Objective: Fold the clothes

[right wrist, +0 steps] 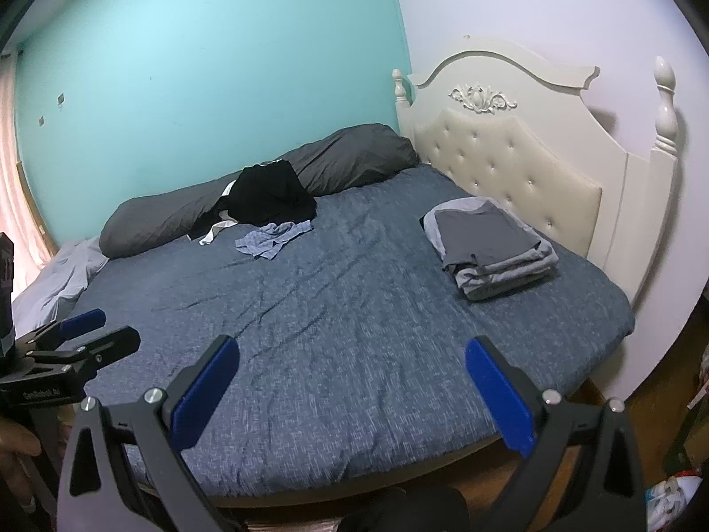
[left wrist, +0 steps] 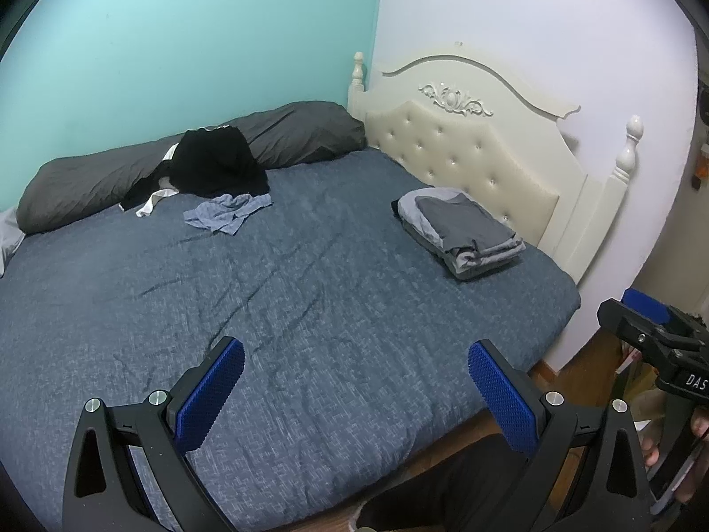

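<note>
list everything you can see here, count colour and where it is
bed sheet: one, blue-grey, covering the mattress
folded stack: one, grey, near the headboard
black clothes pile: one, black with white trim, far side against the long pillow
crumpled garment: one, light blue, flat in front of the black pile
long pillow: one, dark grey, along the teal wall
headboard: one, cream, tufted, at the right
left tool: one, black with blue pads, open, over the near bed edge
right tool: one, black with blue pads, open, over the near bed edge
</note>
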A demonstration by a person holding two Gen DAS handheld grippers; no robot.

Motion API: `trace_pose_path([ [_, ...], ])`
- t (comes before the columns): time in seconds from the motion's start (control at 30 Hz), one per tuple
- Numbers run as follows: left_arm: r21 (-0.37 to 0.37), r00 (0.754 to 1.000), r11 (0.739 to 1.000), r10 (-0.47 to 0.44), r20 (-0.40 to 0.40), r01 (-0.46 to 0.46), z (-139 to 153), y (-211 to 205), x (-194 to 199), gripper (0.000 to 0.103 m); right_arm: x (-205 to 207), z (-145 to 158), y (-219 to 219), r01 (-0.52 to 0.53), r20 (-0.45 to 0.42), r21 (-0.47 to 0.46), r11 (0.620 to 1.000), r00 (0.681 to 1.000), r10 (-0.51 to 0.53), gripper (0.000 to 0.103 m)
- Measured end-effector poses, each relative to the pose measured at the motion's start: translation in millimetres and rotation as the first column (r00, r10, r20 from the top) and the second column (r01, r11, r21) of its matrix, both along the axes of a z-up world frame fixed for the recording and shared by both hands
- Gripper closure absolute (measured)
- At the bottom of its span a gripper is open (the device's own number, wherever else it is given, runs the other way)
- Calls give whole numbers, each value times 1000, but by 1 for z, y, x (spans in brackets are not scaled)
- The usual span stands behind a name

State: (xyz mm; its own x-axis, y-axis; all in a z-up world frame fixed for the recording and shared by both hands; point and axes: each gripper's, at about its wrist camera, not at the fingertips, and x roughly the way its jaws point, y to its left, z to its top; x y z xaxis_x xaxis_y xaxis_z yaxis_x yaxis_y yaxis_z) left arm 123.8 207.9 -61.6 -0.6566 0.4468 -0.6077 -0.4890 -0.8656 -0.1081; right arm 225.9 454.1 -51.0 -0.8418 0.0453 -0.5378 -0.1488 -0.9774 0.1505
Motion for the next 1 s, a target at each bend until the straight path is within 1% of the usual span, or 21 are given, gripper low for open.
trace_pose_path([
  [0.33, 2, 1000, 1000, -14, -3, 14, 0, 3, -1, 0, 0, -1, 1, -1, 1, -2, 1000, 1000, 1, 0],
  [1.0, 12, 1000, 1000, -6, 7, 5, 0, 0, -1, 0, -2, -2, 1, -3, -2, -5, 1000, 1000, 3, 0],
])
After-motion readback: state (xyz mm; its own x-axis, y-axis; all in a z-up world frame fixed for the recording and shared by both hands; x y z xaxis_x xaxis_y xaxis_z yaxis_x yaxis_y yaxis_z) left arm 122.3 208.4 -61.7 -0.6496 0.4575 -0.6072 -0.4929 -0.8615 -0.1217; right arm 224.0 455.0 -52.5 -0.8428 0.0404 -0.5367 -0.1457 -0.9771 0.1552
